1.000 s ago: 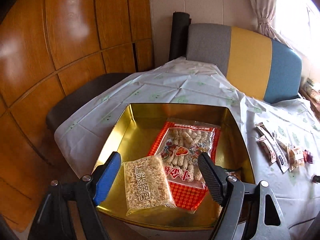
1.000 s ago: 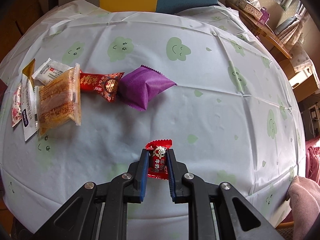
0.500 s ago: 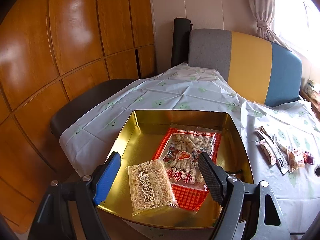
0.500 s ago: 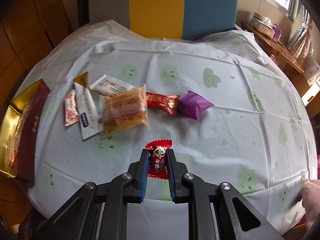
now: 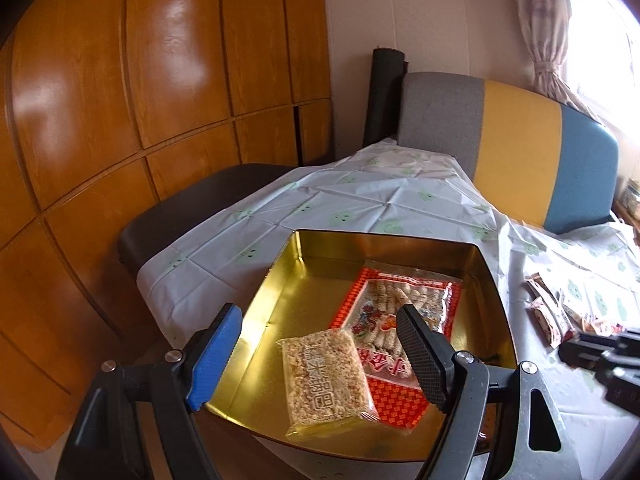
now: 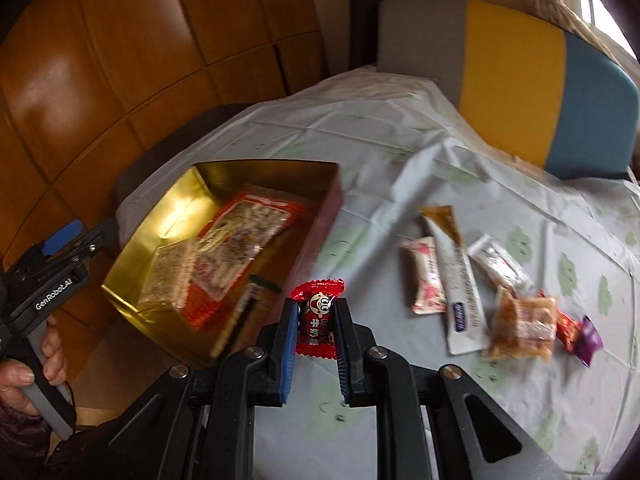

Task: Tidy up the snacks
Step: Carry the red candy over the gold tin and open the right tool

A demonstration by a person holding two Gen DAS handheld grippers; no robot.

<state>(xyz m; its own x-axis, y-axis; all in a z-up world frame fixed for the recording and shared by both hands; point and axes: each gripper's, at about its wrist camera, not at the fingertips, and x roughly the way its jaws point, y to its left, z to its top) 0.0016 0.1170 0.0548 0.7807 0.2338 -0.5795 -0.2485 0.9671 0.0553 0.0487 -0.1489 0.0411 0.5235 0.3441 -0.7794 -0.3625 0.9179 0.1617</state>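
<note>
A gold tin box (image 5: 280, 292) stands at the table's left edge; it also shows in the right wrist view (image 6: 168, 204). In it lie a puffed-rice bar (image 5: 324, 380) and a red bag of corn-stick snacks (image 5: 400, 308). My left gripper (image 5: 320, 352) is open and empty, held above the tin's near edge. My right gripper (image 6: 316, 320) is shut on a small red candy packet (image 6: 316, 320), held in the air just right of the tin. My right gripper also shows at the right edge of the left wrist view (image 5: 600, 356).
Several loose snacks lie on the tablecloth right of the tin: a pink packet (image 6: 428, 280), a long white stick pack (image 6: 456, 280), a brown cake packet (image 6: 524, 328), a purple packet (image 6: 590, 338). A tri-colour bench back (image 6: 512, 76) stands behind; a dark chair (image 5: 192, 204) at left.
My right gripper has swung left with the red candy, from over the open tablecloth toward the tin. My left gripper has drawn back and up from the tin, still open.
</note>
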